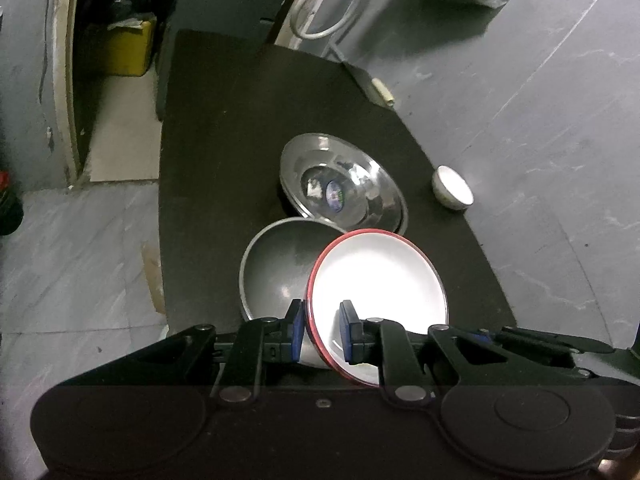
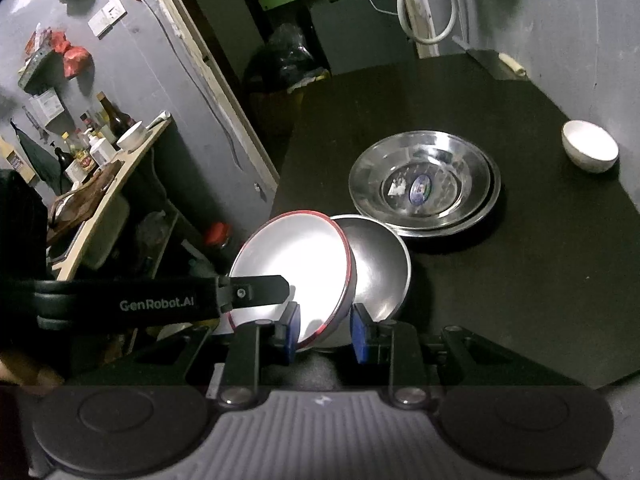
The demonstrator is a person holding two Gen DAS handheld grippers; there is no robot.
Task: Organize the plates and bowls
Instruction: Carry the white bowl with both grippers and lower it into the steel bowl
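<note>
left gripper (image 1: pixel 322 330) clamps red-rimmed bowl (image 1: pixel 380 288) rim — right gripper (image 2: pixel 325 334) jaws apart, straddling same rim.

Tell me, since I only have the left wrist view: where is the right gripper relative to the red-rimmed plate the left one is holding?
Observer: The right gripper has its jaws open astride the near rim of the red-rimmed plate, not closed on it.
Operator: Is the steel basin behind it a single piece?
Observer: No. The right wrist view shows two rims, with one steel basin nested inside another.
Operator: What is off the table's left side?
Observer: A wooden shelf crowded with bottles stands left of the table.
</note>
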